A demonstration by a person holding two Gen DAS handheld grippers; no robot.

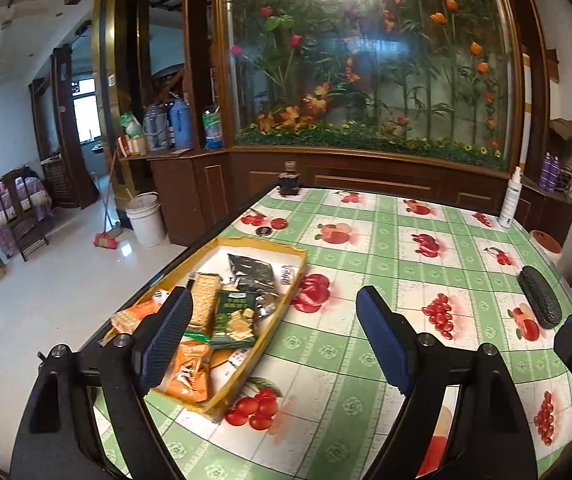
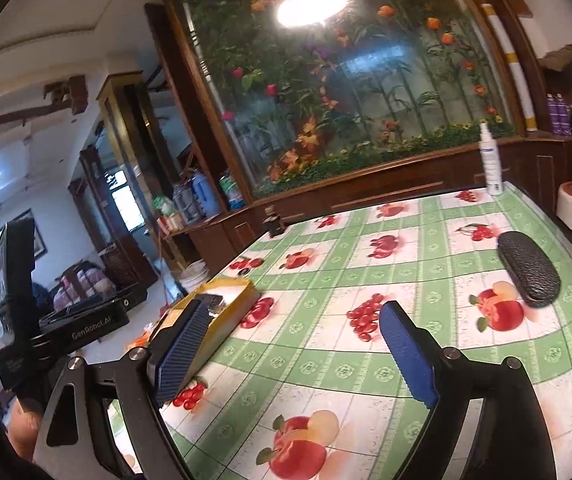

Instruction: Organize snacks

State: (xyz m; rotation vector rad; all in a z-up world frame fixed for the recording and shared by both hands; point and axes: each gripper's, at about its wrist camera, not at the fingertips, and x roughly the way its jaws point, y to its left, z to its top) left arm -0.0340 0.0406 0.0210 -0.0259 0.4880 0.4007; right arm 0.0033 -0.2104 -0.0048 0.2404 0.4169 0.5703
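Left gripper: lower centre of its frame, angled downward over the tablecloth, jaws spread, nothing between them. Yellow tray: left of centre, beside the left finger; holds snack packets, among them a green cracker pack, an orange pack and a dark pouch. Right gripper: lower centre, jaws spread, empty, tilted slightly downward. Black case: right edge. Spray bottle: upper right, apparently upright.
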